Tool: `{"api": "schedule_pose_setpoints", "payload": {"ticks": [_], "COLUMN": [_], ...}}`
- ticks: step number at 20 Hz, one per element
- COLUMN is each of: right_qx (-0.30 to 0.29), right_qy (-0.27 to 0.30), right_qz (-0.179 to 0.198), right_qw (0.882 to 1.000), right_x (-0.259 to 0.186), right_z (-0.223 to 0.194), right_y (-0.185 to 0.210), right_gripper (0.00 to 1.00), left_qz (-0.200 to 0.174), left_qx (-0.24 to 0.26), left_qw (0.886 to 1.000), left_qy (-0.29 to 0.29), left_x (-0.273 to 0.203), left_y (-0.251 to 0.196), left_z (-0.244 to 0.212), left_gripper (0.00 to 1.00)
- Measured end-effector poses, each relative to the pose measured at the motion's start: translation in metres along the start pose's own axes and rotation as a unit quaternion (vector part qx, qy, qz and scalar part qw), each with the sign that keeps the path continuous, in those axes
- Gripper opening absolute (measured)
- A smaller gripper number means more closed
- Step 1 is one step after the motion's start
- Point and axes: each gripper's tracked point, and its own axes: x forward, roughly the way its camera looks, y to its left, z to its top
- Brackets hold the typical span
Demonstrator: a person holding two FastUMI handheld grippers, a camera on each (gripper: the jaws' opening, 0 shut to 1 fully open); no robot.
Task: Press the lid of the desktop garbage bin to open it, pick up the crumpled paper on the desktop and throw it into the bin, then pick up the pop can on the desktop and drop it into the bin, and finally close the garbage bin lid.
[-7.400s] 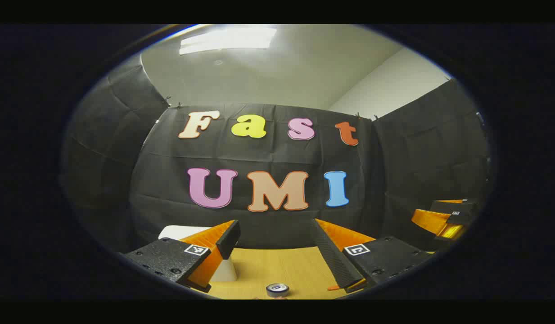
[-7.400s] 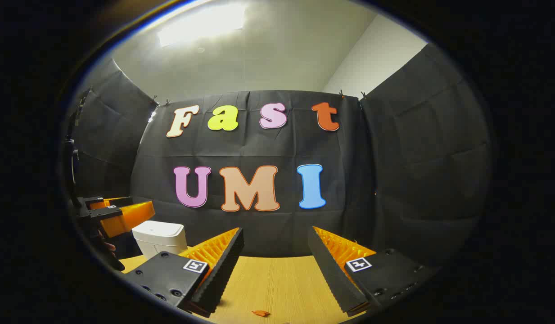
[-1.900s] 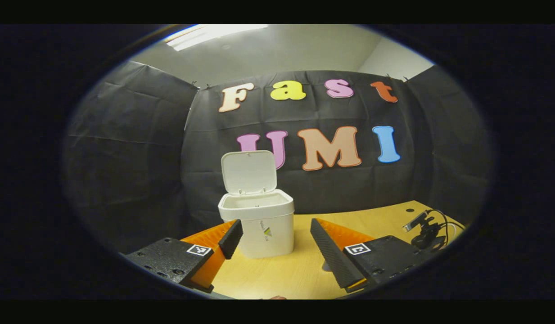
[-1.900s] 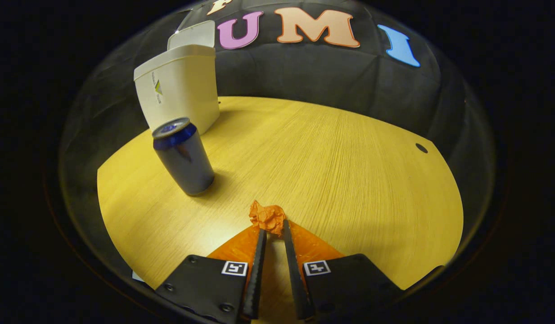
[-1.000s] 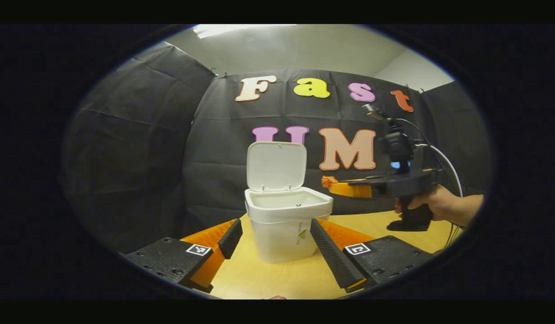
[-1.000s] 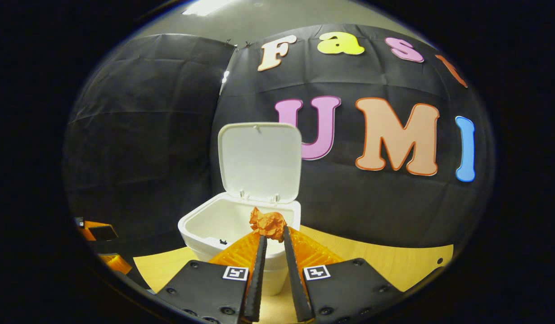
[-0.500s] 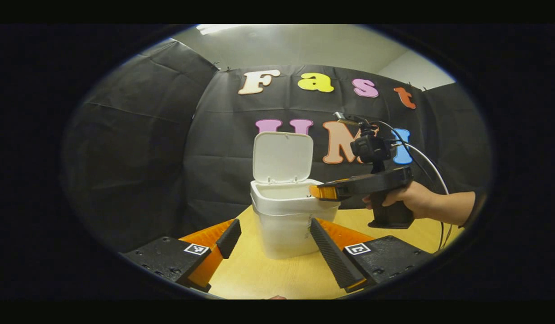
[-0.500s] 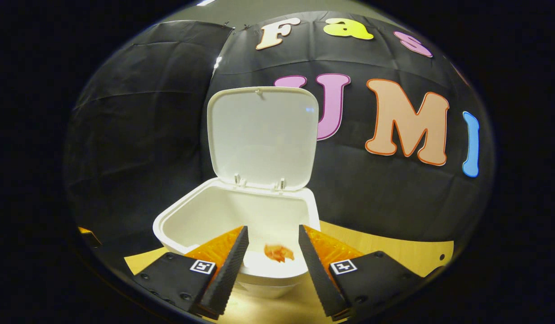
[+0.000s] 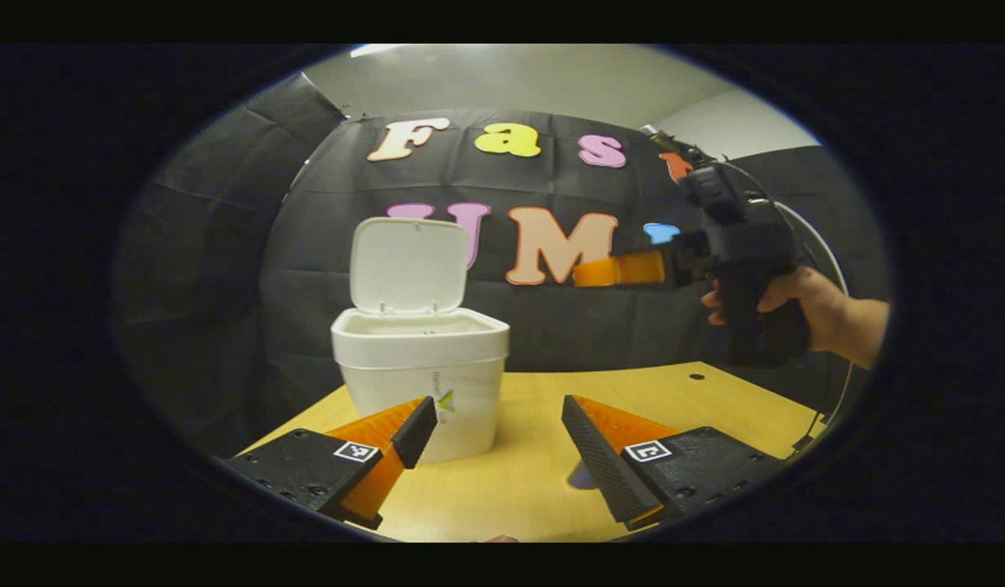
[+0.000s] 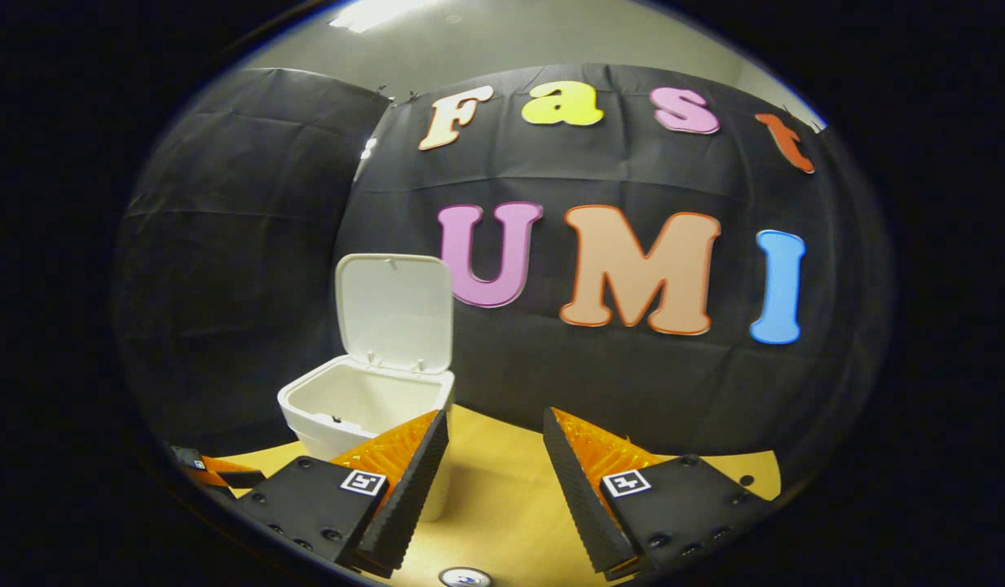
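White garbage bin (image 9: 420,371) stands lid (image 9: 407,264) up on the tabletop (image 9: 543,456); both the left gripper (image 9: 494,428) and right gripper (image 10: 490,456) are spread and empty; pop can (image 10: 464,577) top, below the right gripper, likely next.

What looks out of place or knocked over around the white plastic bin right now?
Nothing stands out. The white plastic bin stands upright on the wooden desk, its hinged lid raised, and both the left gripper and right gripper are open and empty.
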Motion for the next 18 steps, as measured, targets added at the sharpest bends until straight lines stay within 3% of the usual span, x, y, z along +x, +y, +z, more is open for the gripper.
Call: {"api": "schedule_pose_setpoints", "payload": {"ticks": [5,9,13,18], "right_qx": [0.02,0.033,0.026,-0.002], "right_qy": [0.009,0.043,0.082,0.112], "right_qz": [-0.097,-0.15,-0.175,-0.167], "right_qw": [0.995,0.987,0.981,0.98], "right_x": [-0.077,-0.126,-0.153,-0.162], "right_z": [-0.033,-0.08,-0.119,-0.149], "right_y": [-0.128,-0.196,-0.229,-0.228], "right_gripper": [0.81,0.81,0.81,0.81], "left_qz": [-0.025,-0.016,0.002,0.007], "left_qx": [0.005,0.008,0.006,0.018], "left_qw": [0.999,0.999,0.997,0.994], "left_qy": [0.037,0.049,0.074,0.105], "left_x": [0.022,0.044,0.061,0.082], "left_y": [-0.063,-0.086,-0.092,-0.099], "left_z": [-0.061,-0.098,-0.139,-0.183], "left_gripper": [0.93,0.94,0.94,0.94]}}
